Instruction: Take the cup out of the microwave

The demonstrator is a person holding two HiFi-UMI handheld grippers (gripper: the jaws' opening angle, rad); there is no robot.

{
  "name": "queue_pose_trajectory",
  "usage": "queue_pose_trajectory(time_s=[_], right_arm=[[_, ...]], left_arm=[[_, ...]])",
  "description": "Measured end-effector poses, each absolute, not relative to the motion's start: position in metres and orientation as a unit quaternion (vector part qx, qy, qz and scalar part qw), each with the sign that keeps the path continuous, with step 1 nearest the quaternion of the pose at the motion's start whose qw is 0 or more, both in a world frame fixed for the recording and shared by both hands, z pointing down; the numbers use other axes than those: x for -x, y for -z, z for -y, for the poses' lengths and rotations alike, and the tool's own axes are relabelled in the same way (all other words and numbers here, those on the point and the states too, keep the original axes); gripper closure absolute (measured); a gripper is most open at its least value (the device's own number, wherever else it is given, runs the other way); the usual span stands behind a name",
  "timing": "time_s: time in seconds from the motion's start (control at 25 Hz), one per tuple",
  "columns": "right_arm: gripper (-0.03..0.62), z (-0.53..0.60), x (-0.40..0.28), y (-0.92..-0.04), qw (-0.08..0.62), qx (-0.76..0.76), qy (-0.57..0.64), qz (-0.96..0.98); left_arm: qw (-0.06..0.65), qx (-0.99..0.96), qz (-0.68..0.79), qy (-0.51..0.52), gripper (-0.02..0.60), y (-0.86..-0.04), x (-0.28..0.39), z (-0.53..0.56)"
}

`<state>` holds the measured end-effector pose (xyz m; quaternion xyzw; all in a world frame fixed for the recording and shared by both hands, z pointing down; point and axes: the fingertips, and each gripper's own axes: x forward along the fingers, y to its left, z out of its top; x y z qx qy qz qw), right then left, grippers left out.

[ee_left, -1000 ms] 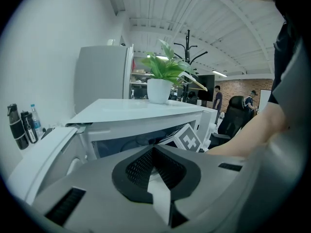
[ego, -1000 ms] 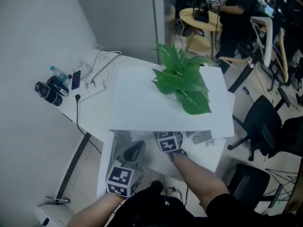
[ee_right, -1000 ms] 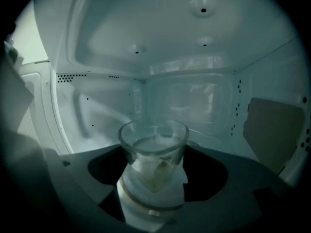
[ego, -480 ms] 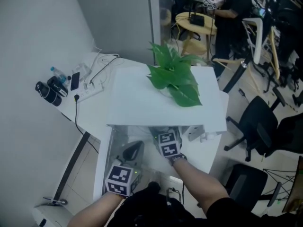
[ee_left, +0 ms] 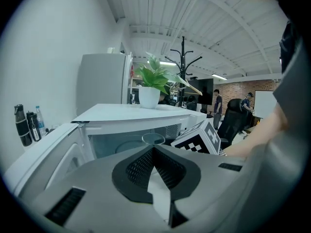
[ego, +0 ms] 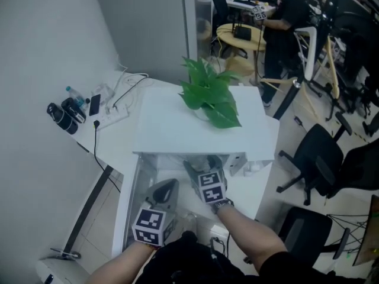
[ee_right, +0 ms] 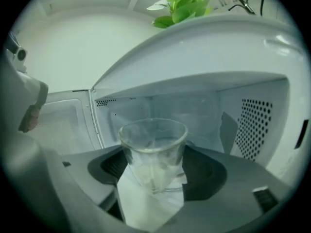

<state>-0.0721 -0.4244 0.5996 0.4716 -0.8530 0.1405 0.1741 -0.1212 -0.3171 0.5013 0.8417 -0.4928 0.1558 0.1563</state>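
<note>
The clear glass cup stands upright between the black pads of my right gripper, which is shut on it at the mouth of the white microwave. Behind the cup lies the open cavity. In the head view my right gripper reaches under the microwave's front edge. My left gripper is shut on nothing beside the swung-open door. In the left gripper view, the cup's rim shows just past my left gripper.
A potted green plant sits on the microwave top. Bottles, a phone and a power strip lie on the table at the left. Office chairs stand on the floor to the right. A person sits at a far desk.
My right gripper has drawn back toward me and risen a little with the cup in it. My left gripper has eased back slightly too.
</note>
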Motion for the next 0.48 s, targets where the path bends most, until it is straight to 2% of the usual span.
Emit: queue_pose_trajectory(time_s=[0.48], right_arm=[[0.220,0.383,0.058,-0.586,0.173,-0.452,-0.137,0.864]], left_arm=[[0.154,-0.833,0.511,-0.145,0.584,-0.495,0.108,0.287]])
